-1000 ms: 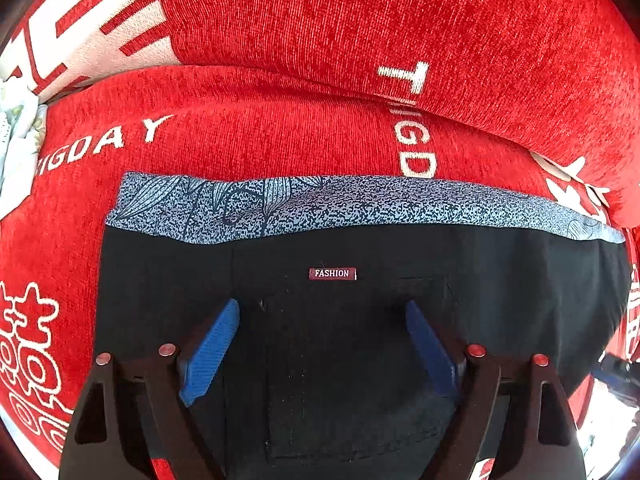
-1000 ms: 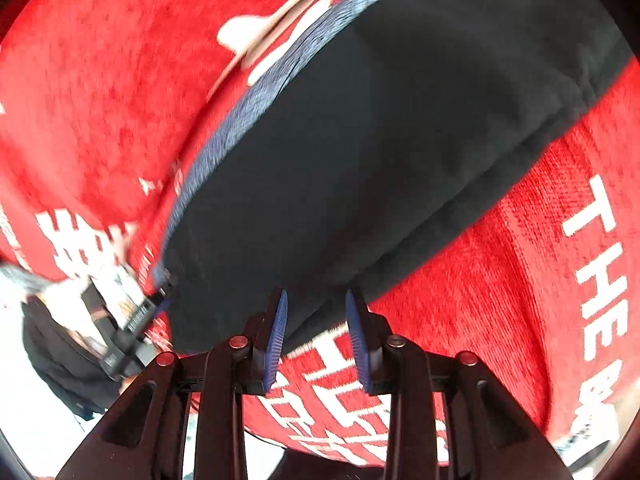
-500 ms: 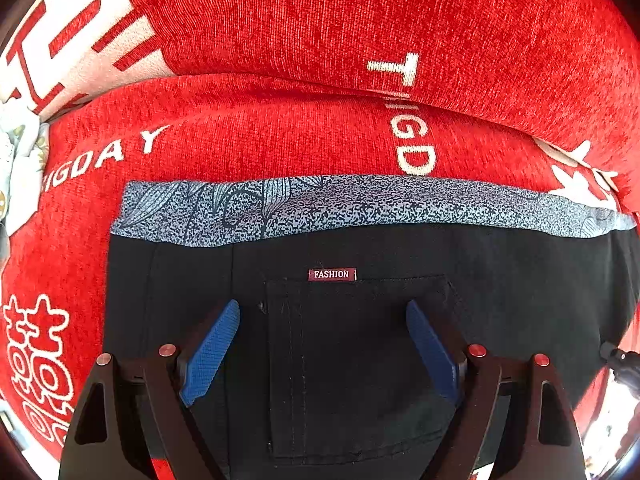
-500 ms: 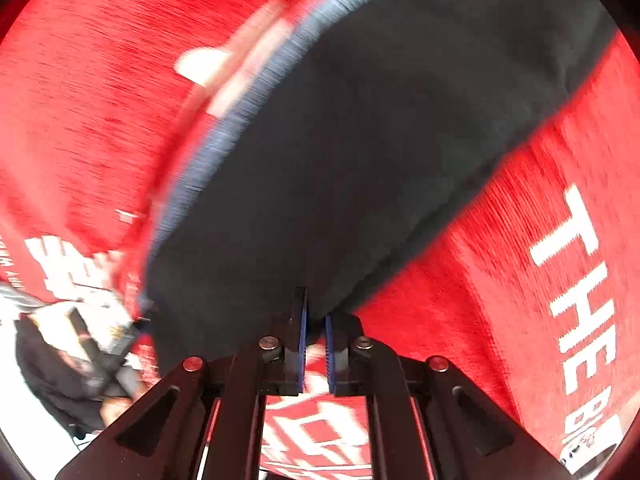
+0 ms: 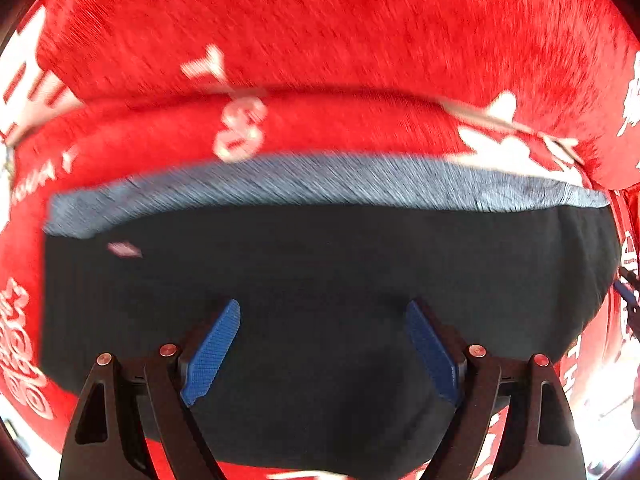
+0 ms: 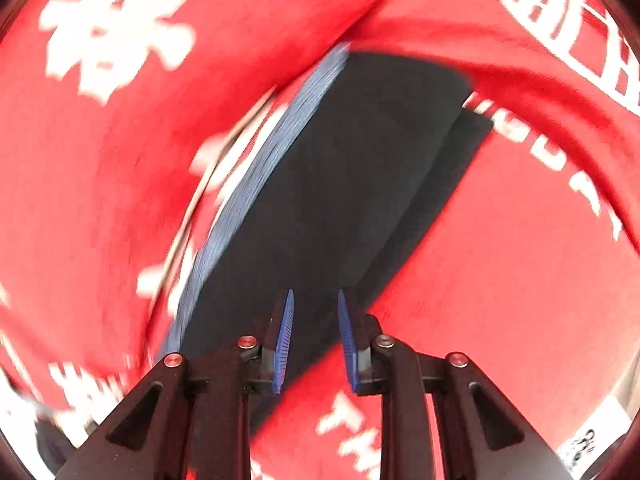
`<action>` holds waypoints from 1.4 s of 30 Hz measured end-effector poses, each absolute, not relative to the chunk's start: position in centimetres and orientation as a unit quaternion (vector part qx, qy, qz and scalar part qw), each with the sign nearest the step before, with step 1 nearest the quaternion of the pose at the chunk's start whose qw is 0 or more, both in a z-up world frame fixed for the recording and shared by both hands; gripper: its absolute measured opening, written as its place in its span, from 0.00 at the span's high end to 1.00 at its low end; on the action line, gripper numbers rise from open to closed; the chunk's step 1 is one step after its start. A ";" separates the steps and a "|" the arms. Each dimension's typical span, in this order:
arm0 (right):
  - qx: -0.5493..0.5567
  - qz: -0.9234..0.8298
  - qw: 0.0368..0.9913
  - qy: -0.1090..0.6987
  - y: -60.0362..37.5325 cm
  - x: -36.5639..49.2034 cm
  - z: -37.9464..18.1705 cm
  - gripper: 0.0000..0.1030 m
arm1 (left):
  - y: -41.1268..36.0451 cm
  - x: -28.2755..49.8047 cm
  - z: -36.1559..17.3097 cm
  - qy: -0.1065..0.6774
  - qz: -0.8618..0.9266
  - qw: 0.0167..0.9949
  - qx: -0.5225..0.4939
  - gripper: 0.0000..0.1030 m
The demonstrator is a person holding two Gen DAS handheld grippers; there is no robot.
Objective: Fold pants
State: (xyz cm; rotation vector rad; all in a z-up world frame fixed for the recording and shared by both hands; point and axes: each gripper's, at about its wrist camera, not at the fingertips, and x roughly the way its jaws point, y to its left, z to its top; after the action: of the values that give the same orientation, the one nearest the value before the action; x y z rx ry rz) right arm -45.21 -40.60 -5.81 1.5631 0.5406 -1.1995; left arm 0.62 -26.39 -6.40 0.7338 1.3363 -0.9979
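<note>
The black pants [image 5: 320, 280] lie folded on a red sofa seat, with a blue-grey patterned waistband [image 5: 320, 180] along their far edge. My left gripper [image 5: 322, 320] is open wide and hovers over the black cloth, holding nothing. In the right wrist view the pants [image 6: 340, 180] run diagonally, waistband [image 6: 256, 184] on the left. My right gripper [image 6: 314, 312] is open a little over the near edge of the pants, with nothing between its pads. Both views are motion-blurred.
The red sofa cover [image 5: 320, 40] with white lettering fills both views; its backrest rises behind the pants. White printing [image 6: 112, 32] marks the red cloth on the left of the right wrist view. Bright floor [image 5: 600, 400] shows at the lower right.
My right gripper, shut on the pants' edge half a second ago, has opened slightly and swung round. My left gripper has shifted right over the pants; the label now sits far left.
</note>
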 end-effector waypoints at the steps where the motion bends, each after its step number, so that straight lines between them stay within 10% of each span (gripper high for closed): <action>1: 0.657 -0.506 0.513 0.219 -41.7 -46.5 -6.5 0.75 | -26.4 0.0 -6.8 0.574 -0.426 0.619 0.326 0.16; 5: 0.679 -0.508 0.486 0.212 -44.3 -49.3 -8.7 0.77 | -26.6 -2.1 -7.3 0.556 -0.414 0.629 0.353 0.16; 7: 0.685 -0.498 0.489 0.208 -45.1 -50.0 -8.5 1.00 | -26.9 -2.7 -7.7 0.552 -0.411 0.630 0.360 0.16; 14: 0.672 -0.461 0.535 0.223 -44.8 -53.1 -7.4 0.95 | -27.9 -4.3 -8.3 0.550 -0.389 0.639 0.371 0.13; 19: 0.682 -0.467 0.519 0.216 -45.8 -54.8 -8.9 0.70 | -28.8 -4.6 -8.2 0.553 -0.380 0.640 0.374 0.12; 27: 0.688 -0.458 0.524 0.205 -47.1 -54.1 -8.4 0.93 | -29.0 -4.1 -7.7 0.554 -0.370 0.642 0.379 0.12; 35: 0.666 -0.469 0.524 0.249 -45.4 -55.1 -10.6 0.90 | -29.1 -4.3 -7.6 0.552 -0.365 0.640 0.390 0.11; 37: 0.661 -0.492 0.495 0.274 -45.0 -55.3 -9.8 0.62 | -29.6 -4.4 -7.0 0.555 -0.353 0.640 0.398 0.12; 42: 0.640 -0.457 0.552 0.278 -44.8 -54.0 -5.8 0.75 | -32.1 -7.3 -3.2 0.537 -0.397 0.646 0.370 0.12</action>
State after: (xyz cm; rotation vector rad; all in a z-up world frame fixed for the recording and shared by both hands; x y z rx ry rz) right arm -54.03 -44.84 -5.80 1.5128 0.6587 -1.0816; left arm -7.30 -32.13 -3.24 0.8427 1.2222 -0.9025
